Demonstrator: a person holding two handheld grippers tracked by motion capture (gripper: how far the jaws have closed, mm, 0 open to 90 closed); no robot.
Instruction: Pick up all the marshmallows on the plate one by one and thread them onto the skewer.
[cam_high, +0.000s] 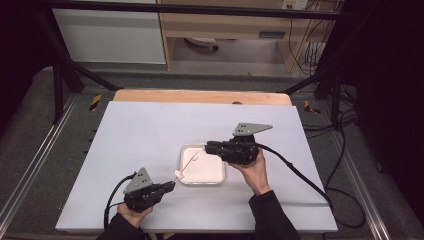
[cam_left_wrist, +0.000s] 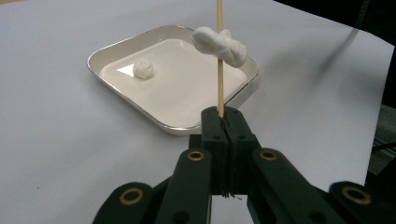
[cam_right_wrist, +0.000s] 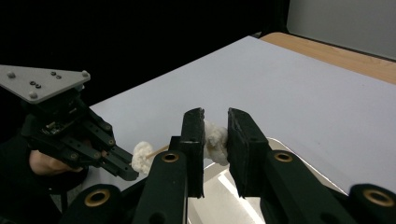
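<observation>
A thin wooden skewer (cam_left_wrist: 219, 70) stands straight up from my left gripper (cam_left_wrist: 225, 113), whose jaws are shut on its lower end. A white doughy lump (cam_left_wrist: 218, 45) is threaded on it above the white square tray (cam_left_wrist: 116, 49). A second small lump (cam_left_wrist: 143, 69) lies inside the tray. In the high view my left gripper (cam_high: 172, 184) is at the tray's near left corner, and my right gripper (cam_high: 206, 147) hovers over the tray's (cam_high: 217, 179) far side. My right gripper (cam_right_wrist: 215, 119) is shut on another white lump (cam_right_wrist: 215, 142) between its pads.
The tray sits near the middle of a white table sheet (cam_high: 140, 130) with a wooden edge (cam_high: 200, 96) at the far side. Black cables (cam_high: 300, 175) trail from both grippers. Metal frame rails and dark floor surround the table.
</observation>
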